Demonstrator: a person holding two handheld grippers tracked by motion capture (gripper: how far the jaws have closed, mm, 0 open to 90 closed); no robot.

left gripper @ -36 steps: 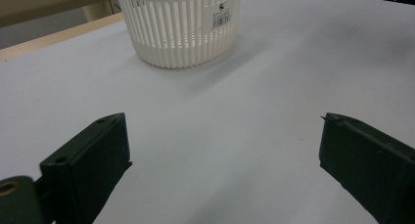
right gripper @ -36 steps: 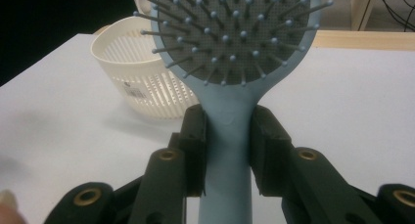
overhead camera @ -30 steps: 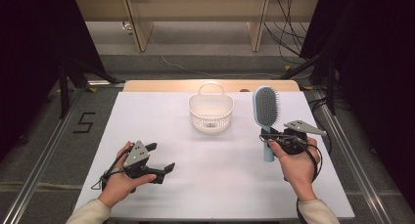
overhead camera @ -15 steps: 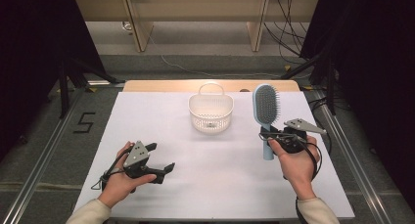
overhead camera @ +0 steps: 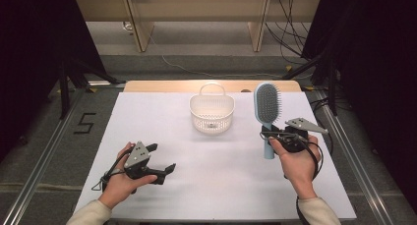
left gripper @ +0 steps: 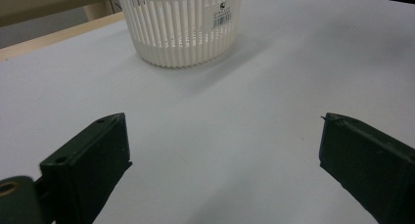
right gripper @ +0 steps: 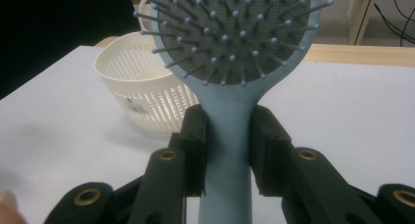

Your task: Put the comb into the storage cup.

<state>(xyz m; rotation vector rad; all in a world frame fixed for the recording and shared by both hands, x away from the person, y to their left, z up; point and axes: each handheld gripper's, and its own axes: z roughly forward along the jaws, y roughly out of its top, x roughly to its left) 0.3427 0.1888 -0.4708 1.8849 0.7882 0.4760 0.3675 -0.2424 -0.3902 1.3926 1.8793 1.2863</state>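
1. Hairbrush [overhead camera: 266,103]: one is counted, pale blue with a grey bristle pad, held over the right part of the white table [overhead camera: 236,185], its head up and its handle end low by the surface; whether it touches cannot be told.
2. Against the pictures from a second ago, almost nothing is seen to have changed: the brush is held in the same place, so the work is judged to be paused between pickup and placing.
3. Right gripper [right gripper: 227,136]: its jaws are clamped on the brush handle just below the head.
4. Left gripper [overhead camera: 162,158]: its jaws are spread wide with nothing between them, low over the table.
5. Basket [overhead camera: 212,112]: one is counted, white and slotted, apart from the brush on its left.
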